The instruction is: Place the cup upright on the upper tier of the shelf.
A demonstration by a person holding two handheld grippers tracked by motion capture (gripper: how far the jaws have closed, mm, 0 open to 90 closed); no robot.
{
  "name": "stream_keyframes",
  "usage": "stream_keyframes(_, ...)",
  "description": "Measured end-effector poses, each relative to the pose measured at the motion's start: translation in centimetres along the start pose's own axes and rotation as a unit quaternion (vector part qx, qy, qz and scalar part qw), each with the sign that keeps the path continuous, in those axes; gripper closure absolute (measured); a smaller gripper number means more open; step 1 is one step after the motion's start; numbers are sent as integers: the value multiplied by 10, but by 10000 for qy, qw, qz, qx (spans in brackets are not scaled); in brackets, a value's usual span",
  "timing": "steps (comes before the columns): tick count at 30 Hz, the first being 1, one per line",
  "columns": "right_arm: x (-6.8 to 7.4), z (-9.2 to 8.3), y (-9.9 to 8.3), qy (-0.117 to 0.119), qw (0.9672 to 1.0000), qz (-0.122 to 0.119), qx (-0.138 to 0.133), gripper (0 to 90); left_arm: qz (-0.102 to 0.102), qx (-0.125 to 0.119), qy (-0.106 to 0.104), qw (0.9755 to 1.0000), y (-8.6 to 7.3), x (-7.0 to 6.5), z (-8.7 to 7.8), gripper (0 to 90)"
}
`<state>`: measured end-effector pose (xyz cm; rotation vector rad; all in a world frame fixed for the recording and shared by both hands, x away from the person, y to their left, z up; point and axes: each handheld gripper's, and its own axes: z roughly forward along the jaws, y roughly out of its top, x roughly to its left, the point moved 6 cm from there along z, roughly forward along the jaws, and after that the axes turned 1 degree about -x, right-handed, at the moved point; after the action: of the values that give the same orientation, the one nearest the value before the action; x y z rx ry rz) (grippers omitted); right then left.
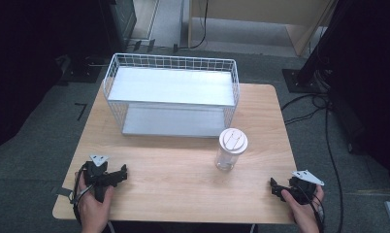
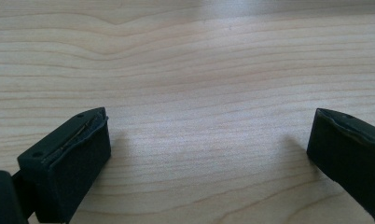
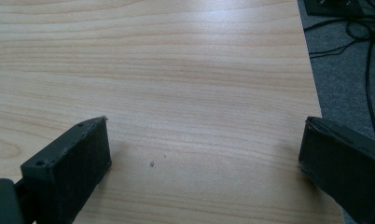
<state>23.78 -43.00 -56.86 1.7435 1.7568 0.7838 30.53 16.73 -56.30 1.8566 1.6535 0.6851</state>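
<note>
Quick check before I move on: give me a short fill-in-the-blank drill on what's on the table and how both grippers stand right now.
1. The clear jar stands upright on the table in front of the white wire ____.
2. The jar is closed by a white ____.
3. The left gripper has its jaws ____, with bare wood between them.
4. The right gripper holds ____ between its jaws.

Missing words: basket; lid; open; nothing
</note>
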Motion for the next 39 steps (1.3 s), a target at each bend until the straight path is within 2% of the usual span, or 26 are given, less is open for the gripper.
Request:
stream_keyframes(8, 1, 0, 1, -45, 10000, 49, 3, 21, -1, 1, -2, 10000, 0, 0, 0, 0)
stream_keyframes(11, 5, -1, 6, 80, 9998, 173, -108, 21, 0, -1, -2, 10000, 0, 0, 0, 0)
stream_keyframes(12, 7, -2, 8, 110, 9997, 146, -157, 21, 0, 0, -2, 10000, 0, 0, 0, 0)
stream_keyframes(13, 14, -3, 13, 174, 9995, 164, -220, 27, 0, 1, -1, 10000, 0, 0, 0, 0)
stream_keyframes(15, 17, -3, 15, 225, 9993, 145, -246, 29, 0, 1, -1, 10000, 0, 0, 0, 0)
stream_keyframes(16, 25, -4, 18, 309, 9991, 84, -278, 30, -1, 0, -1, 10000, 0, 0, 0, 0)
stream_keyframes(18, 27, -5, 19, 344, 9990, 58, -285, 30, 0, 0, -1, 10000, 0, 0, 0, 0)
stream_keyframes(20, 37, -5, 20, 452, 9985, -45, -299, 32, 0, 1, -1, 10000, 0, 0, 0, 0)
stream_keyframes(26, 54, -6, 21, 554, 9977, -219, -332, 36, 1, 0, 0, 10000, 0, 0, 0, 0)
stream_keyframes(29, 70, -3, 24, 680, 9964, -354, -353, 37, 5, 1, 0, 10000, 0, 0, 0, 0)
stream_keyframes(30, 70, -3, 24, 680, 9964, -354, -353, 37, 5, 1, 0, 10000, 0, 0, 0, 0)
stream_keyframes(34, 89, 0, 28, 818, 9948, -474, -371, 36, 30, -5, -33, 10000, 0, -2, 0, 0)
stream_keyframes(39, 101, 2, 29, 913, 9934, -586, -374, 36, 64, 1, -58, 10000, -1, -3, 0, 0)
